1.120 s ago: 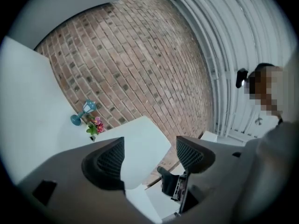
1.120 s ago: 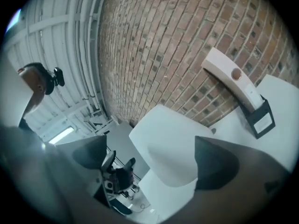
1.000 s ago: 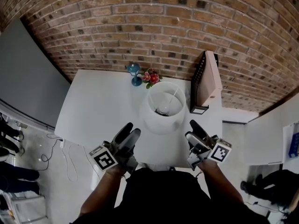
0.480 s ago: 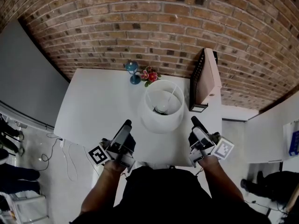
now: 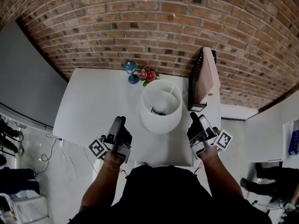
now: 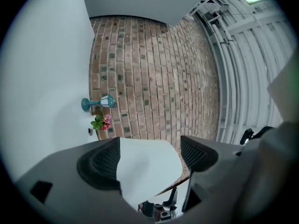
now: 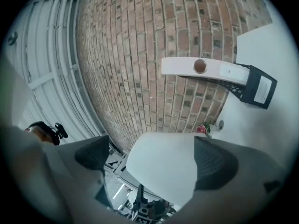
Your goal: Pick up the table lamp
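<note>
A white table (image 5: 88,106) stands against a brick wall, and the white table lamp (image 5: 161,107) stands upright on it, right of the middle. You are on the approach: the left hand-held gripper (image 5: 119,124) and the right hand-held gripper (image 5: 199,124) flank the shade, clear of it. The left's jaws have just opened wide, the right's are wide but just starting to close, and nothing is between either pair. Next, you probably need to bring both evenly inward against the shade, then lift straight up.
</note>
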Available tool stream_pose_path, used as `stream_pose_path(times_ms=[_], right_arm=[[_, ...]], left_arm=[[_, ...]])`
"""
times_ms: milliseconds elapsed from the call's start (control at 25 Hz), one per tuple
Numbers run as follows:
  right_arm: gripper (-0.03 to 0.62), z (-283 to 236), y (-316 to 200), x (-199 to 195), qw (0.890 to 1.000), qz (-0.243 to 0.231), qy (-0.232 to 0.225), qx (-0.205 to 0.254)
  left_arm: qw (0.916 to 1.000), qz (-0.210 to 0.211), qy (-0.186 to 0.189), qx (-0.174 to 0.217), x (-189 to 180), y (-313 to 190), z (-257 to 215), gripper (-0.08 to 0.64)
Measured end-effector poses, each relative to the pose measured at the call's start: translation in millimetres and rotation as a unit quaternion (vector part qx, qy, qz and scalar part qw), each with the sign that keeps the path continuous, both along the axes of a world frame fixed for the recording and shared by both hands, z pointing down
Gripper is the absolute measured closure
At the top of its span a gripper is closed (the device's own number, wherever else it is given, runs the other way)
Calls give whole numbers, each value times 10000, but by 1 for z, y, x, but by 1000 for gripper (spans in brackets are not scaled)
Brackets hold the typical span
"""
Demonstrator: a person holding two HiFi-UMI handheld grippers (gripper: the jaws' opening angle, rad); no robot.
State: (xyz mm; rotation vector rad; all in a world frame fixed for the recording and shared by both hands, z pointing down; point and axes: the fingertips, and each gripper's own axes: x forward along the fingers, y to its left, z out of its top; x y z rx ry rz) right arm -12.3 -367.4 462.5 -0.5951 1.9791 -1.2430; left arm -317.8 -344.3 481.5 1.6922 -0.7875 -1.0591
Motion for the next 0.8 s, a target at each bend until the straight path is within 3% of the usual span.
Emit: stream_pose_path(times_ms=[320,520,800], right_arm=[[20,46,-40,7,9992,20,-256,-292],[21,68,-62,-2,9983,99,-287,-489],[21,82,-79,-34,9955,-302,-535,-715]], left_arm=[[9995,-109,28,-302,-4,-33,41,166],[9977,-256,397,-481,-1,-51,60,166],[9951,70,844,-505,17,-68,67,166]])
